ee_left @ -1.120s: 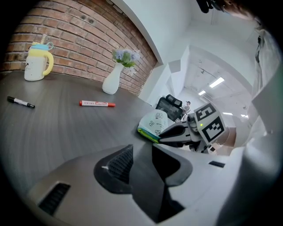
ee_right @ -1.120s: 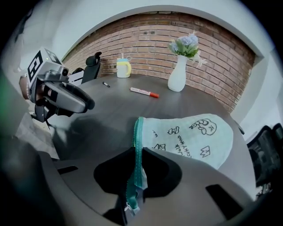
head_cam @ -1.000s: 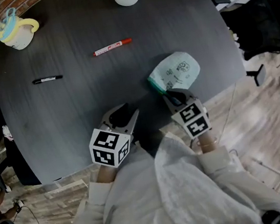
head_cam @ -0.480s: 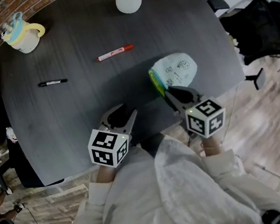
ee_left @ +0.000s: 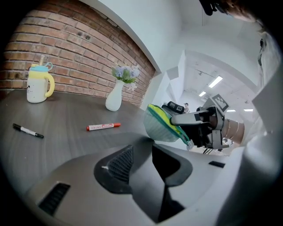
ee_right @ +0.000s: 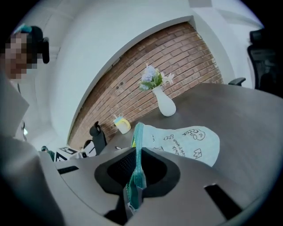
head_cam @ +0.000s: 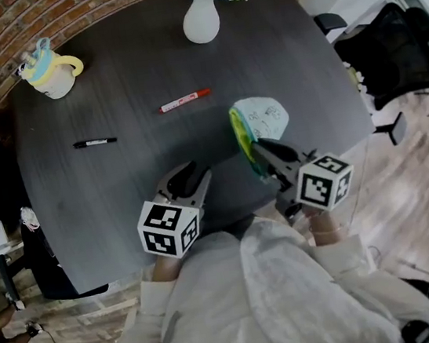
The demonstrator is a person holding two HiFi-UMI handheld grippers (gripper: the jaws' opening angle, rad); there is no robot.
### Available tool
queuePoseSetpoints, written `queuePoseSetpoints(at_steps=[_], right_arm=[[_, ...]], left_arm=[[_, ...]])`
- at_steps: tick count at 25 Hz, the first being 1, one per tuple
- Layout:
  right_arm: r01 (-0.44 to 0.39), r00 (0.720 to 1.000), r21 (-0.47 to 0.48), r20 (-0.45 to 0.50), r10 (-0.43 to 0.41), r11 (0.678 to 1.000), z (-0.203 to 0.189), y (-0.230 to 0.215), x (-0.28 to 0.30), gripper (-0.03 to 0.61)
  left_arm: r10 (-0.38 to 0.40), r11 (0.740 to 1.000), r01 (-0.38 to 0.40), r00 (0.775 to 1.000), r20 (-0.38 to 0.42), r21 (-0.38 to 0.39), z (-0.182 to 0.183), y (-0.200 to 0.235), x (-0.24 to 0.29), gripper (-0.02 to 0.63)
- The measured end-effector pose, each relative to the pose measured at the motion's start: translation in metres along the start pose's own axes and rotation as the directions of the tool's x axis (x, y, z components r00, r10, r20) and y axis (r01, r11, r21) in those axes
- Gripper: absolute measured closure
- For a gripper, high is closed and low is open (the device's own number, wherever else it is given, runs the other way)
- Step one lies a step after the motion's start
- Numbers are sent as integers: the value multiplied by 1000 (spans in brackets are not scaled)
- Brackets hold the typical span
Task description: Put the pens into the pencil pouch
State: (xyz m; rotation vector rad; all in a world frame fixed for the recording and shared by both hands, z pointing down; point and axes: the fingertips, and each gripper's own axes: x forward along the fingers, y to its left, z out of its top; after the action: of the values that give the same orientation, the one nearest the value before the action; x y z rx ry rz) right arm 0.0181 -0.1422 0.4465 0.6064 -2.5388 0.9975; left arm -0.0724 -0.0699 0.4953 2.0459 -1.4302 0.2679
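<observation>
1. Pencil pouch (head_cam: 261, 116): pale green with a teal zip edge, over the near right part of the dark table (head_cam: 125, 211). It is turned up on edge, closed end pointing away from the person.
2. Right gripper (head_cam: 259, 149), on the near side of the pouch. Its jaws have just been closing and are now nearly together, pads pinching the zip edge. Its own view shows the pinch and the doodle print. The head view shows neither clearly.
3. Left gripper (head_cam: 187, 181), left of the pouch, jaws apart with nothing between them. Its view shows the pouch side-on, yellow inside the zip.
4. White vase (head_cam: 201, 19) with flowers, beyond the pouch.
5. Mug (head_cam: 50, 75) with a yellow handle, far left of the pouch and beyond it.
6. Red marker (head_cam: 184, 100), lying flat, left of the pouch and just beyond it. The right gripper view does not show it.
7. Black pen (head_cam: 95, 142), flat, well left of the pouch.
</observation>
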Motion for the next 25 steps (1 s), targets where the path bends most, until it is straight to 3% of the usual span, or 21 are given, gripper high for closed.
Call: queuePoseSetpoints(at_steps=[6, 11, 15, 19, 22, 25], right_arm=[[-146, 988, 179, 74, 134, 973, 15, 25, 11, 545], [-298, 954, 306, 123, 273, 904, 22, 50, 24, 545], [-350, 937, 345, 115, 330, 871, 19, 60, 36, 545], [-360, 931, 363, 81, 356, 859, 15, 68, 46, 545], [-346, 934, 349, 35, 357, 871, 8, 70, 52, 545], [-352, 929, 337, 11, 370, 873, 3, 77, 57, 545]], left_arm=[[45, 999, -46, 998, 33, 11, 15, 18, -10, 479], [136, 990, -137, 989, 61, 19, 26, 52, -27, 479], [224, 974, -226, 972, 68, 17, 29, 87, -43, 479], [321, 947, -322, 945, 69, 2, 30, 124, -60, 479], [388, 917, -389, 921, 29, 85, 24, 149, -68, 479], [457, 861, -435, 889, -25, 264, 18, 173, -75, 479]])
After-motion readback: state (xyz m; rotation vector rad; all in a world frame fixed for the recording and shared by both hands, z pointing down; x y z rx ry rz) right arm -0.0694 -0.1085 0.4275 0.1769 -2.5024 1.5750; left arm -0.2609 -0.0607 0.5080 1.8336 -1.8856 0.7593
